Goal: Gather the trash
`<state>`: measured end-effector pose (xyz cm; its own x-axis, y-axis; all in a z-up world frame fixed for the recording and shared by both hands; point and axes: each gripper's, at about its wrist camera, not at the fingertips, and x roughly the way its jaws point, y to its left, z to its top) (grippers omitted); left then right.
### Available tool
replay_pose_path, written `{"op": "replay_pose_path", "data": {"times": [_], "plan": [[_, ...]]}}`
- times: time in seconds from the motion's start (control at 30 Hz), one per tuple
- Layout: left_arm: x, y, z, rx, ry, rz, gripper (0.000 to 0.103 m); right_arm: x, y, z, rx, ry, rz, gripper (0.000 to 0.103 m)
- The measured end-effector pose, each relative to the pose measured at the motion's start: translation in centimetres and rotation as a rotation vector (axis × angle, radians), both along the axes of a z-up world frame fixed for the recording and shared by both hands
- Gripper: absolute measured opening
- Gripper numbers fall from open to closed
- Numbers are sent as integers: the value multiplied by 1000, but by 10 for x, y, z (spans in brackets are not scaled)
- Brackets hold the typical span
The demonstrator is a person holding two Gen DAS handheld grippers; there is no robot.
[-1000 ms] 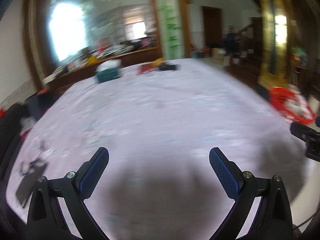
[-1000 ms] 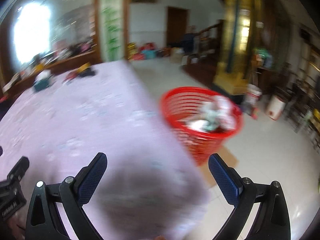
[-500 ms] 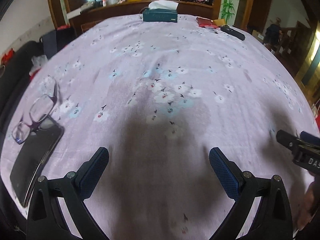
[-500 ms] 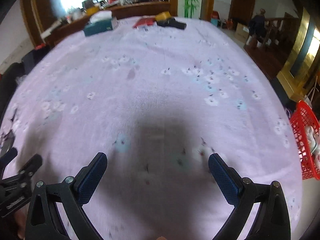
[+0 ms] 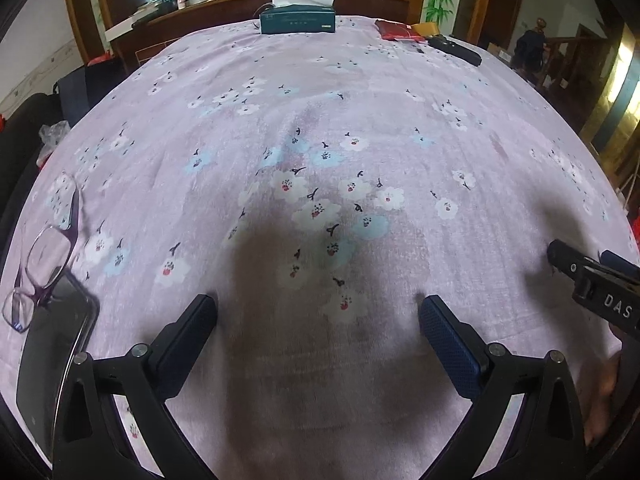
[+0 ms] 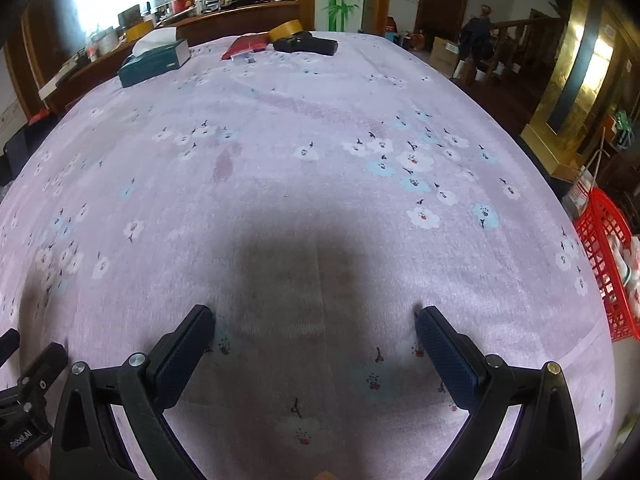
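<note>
Both my left hand-held gripper [image 5: 316,316] and right hand-held gripper [image 6: 314,328] hung wide and empty over the worktop [image 6: 320,120]; I judged no trash remained beyond what sat in the red basket [image 6: 600,256].

A desk under a pale lilac flowered cloth [image 5: 320,120] carries a dark green tissue box [image 5: 297,21] at its far edge. Right of that lie a red packet [image 5: 394,30], a yellow tape roll [image 6: 285,27] and a black remote [image 5: 454,49]. At the near left, glasses [image 5: 38,264] rest beside a black phone [image 5: 52,364].
</note>
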<state>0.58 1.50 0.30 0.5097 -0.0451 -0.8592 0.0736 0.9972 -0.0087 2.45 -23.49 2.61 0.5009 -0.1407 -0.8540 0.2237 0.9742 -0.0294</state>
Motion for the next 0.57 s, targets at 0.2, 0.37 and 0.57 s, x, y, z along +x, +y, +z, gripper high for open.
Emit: {"op": "replay_pose_path", "data": {"times": [0.2, 0.37, 0.57], "plan": [[4, 1, -1, -2, -20, 1, 103, 0, 1, -1, -1, -1, 40, 103], [4, 1, -2, -2, -21, 1, 103, -1, 1, -1, -2, -1, 40, 103], [5, 1, -2, 1, -20, 0, 103, -1, 1, -1, -2, -1, 40, 103]]}}
